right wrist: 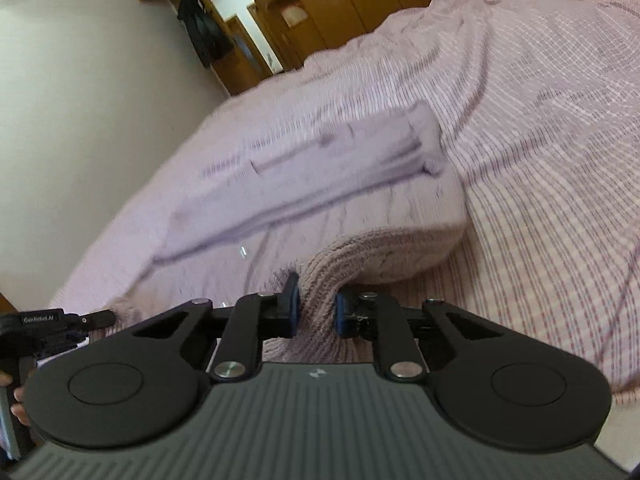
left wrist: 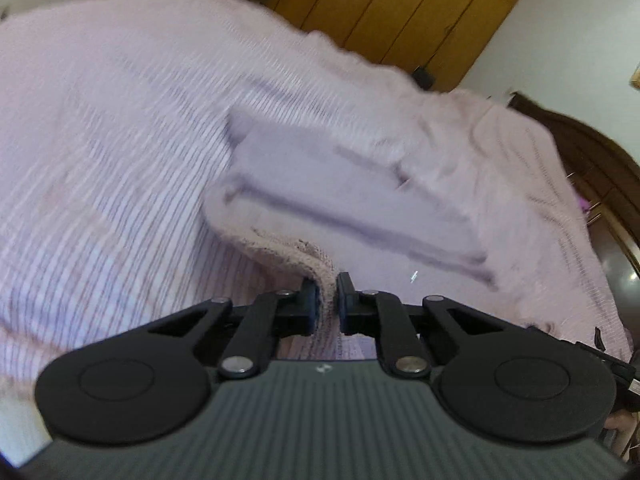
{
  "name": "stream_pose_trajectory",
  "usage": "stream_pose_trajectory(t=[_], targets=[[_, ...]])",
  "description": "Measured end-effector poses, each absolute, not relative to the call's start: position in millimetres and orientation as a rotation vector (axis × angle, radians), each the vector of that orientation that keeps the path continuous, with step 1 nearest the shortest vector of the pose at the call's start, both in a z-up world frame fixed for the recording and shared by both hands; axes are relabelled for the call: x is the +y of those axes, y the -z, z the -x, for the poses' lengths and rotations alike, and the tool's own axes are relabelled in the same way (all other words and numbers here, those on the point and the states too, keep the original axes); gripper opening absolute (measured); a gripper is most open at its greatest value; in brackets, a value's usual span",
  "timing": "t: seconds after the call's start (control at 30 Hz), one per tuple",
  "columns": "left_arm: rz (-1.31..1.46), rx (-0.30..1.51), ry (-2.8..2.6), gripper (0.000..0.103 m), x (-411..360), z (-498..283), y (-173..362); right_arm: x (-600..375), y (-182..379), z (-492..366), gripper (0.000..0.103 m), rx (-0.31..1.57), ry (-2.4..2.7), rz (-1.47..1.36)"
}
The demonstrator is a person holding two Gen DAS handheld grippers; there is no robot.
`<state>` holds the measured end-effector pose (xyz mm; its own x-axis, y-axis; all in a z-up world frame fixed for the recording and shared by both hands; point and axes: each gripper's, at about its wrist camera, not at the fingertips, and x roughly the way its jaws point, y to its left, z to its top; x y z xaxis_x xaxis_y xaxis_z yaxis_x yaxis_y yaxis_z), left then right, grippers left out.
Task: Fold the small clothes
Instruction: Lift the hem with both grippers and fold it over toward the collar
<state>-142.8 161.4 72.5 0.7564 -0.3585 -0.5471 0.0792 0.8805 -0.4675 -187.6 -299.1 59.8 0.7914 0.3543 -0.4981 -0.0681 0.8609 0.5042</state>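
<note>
A small pale lilac garment (left wrist: 340,184) lies on a bed, its near ribbed hem lifted. In the left wrist view my left gripper (left wrist: 329,300) is shut on the garment's near left corner, the pink ribbed edge pinched between the pads. The right wrist view shows the same garment (right wrist: 320,176) spread ahead, blurred. There my right gripper (right wrist: 317,308) is shut on the near right corner, a thick fold of ribbed cloth bunched between its pads. The left gripper's side (right wrist: 52,320) shows at the far left of that view.
The bed is covered by a pink striped knit bedspread (left wrist: 100,160) (right wrist: 540,140). Wooden wardrobes (left wrist: 400,12) (right wrist: 340,0) stand beyond the bed. A white wall (right wrist: 80,120) runs along the bed's left side. A dark curved wooden headboard (left wrist: 600,168) is at right.
</note>
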Motion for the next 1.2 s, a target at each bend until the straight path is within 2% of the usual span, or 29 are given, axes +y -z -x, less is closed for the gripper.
stream_pose_trajectory(t=[0.23, 0.63, 0.87, 1.2], targets=[[0.354, 0.555, 0.182, 0.012, 149.4, 123.7, -110.6, -312.7, -82.8, 164.3, 0.017, 0.494, -0.244, -0.569], [0.373, 0.45, 0.083, 0.012, 155.3, 51.1, -135.0, -325.0, -109.6, 90.1, 0.017, 0.333, -0.198, -0.594], [0.347, 0.484, 0.038, 0.01, 152.6, -2.1, -114.0, -317.2, -92.5, 20.8, 0.017, 0.34, -0.162, -0.55], [0.302, 0.64, -0.044, 0.01, 155.7, -69.5, -39.8, -312.4, -22.8, -66.1, 0.017, 0.491, -0.054, -0.513]])
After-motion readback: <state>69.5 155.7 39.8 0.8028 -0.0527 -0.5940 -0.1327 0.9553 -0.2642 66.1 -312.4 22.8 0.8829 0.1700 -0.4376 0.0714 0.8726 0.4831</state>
